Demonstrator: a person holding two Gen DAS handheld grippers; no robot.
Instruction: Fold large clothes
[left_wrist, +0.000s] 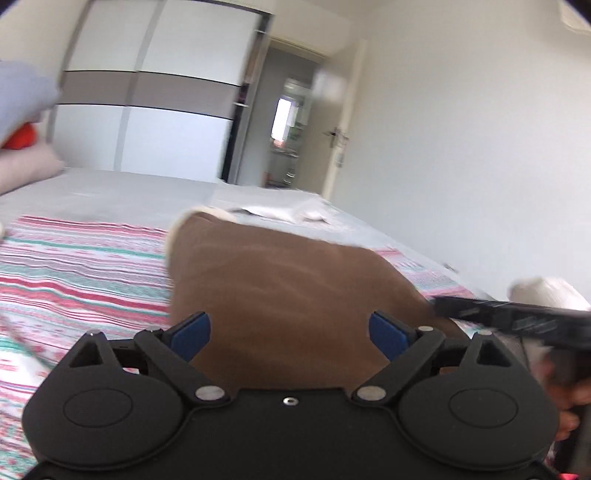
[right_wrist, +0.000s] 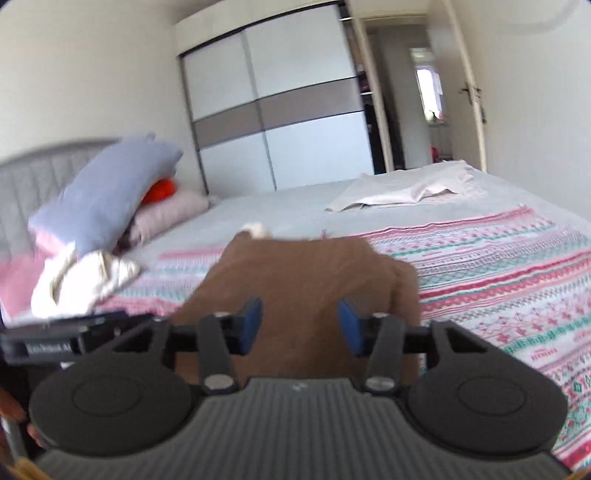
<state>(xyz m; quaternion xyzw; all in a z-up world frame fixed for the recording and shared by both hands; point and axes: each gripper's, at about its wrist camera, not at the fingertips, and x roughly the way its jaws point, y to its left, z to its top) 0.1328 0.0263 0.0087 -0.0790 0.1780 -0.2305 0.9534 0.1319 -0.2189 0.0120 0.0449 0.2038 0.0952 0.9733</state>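
A brown garment (left_wrist: 284, 291) with a pale lining lies folded on the striped bedspread (left_wrist: 81, 266); it also shows in the right wrist view (right_wrist: 303, 273). My left gripper (left_wrist: 290, 332) is open, its blue pads wide apart just above the garment's near part. My right gripper (right_wrist: 299, 325) is open too, over the same garment's near edge. The right gripper's black body (left_wrist: 517, 317) shows at the right of the left wrist view. No cloth is between either pair of pads.
A folded pale cloth (right_wrist: 410, 188) lies at the bed's far side. Pillows (right_wrist: 110, 188) and white crumpled clothes (right_wrist: 85, 277) are piled at the headboard. A wardrobe (right_wrist: 280, 110) and an open door (right_wrist: 469, 92) stand beyond the bed.
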